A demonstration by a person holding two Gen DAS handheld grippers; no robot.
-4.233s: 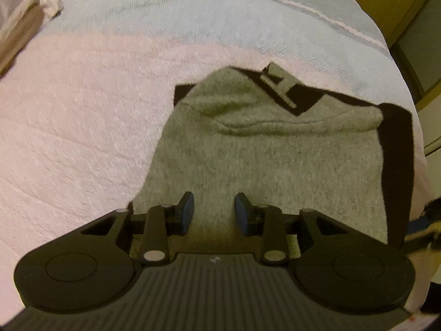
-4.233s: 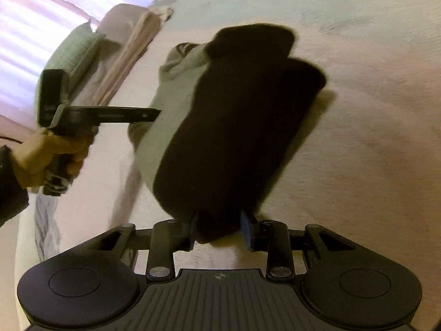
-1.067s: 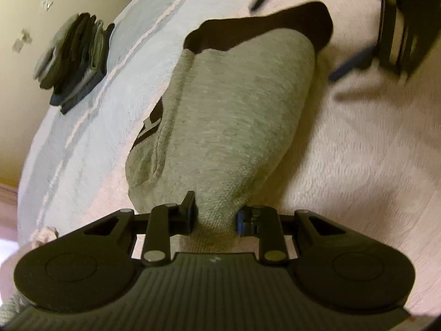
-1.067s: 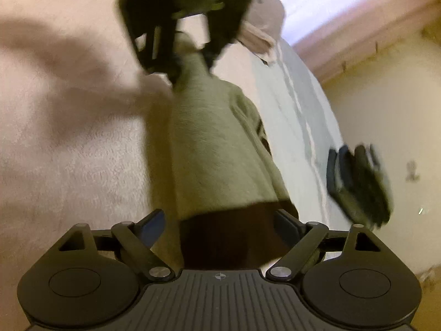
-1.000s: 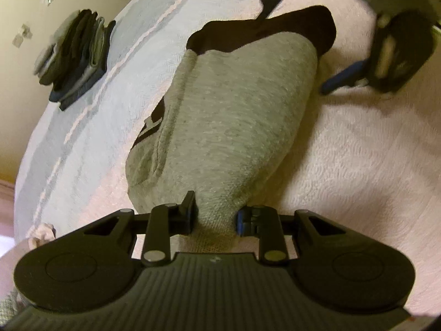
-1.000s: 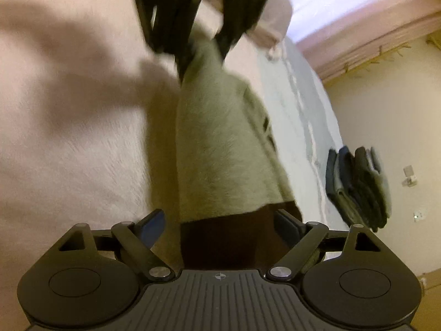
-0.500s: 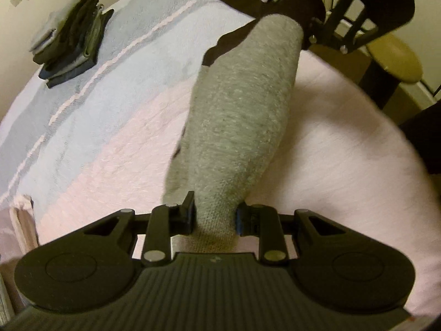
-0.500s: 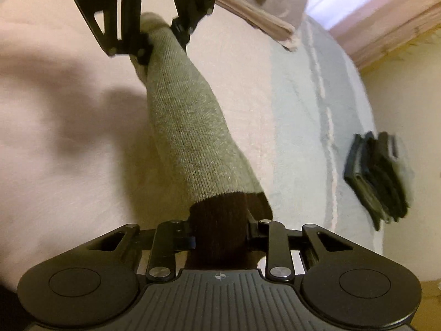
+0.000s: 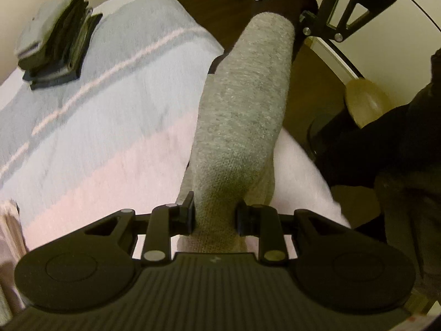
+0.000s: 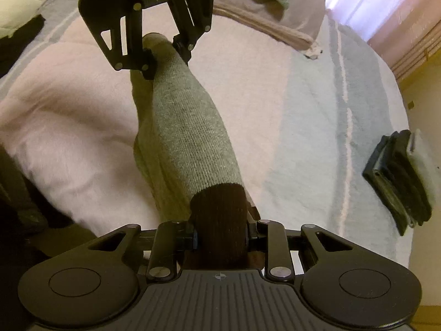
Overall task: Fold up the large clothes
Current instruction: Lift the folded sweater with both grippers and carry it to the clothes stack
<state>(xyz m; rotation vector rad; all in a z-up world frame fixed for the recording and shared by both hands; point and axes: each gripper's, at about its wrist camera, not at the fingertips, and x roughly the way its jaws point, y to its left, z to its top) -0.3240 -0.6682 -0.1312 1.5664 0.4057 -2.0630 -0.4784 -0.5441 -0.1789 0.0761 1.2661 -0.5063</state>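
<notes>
Folded sweater (image 9: pixel 242 115) is held aloft, clamped by left gripper (image 9: pixel 214 215) and right gripper (image 10: pixel 220 234) (carrying step); placement beside the stack (image 10: pixel 399 179) is presumably required next.

Left tool (image 9: pixel 213 215) and right tool (image 10: pixel 220 237) face each other, raised, each clamped tight on fabric.

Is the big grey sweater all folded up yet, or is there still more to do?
Nearly. The grey sweater already looks folded into a narrow bundle. Right now it is held off the bed: the left hand-held gripper pinches its grey end and the right hand-held gripper pinches its dark end. What is probably left is to set it by the stack of folded clothes and let go.
</notes>
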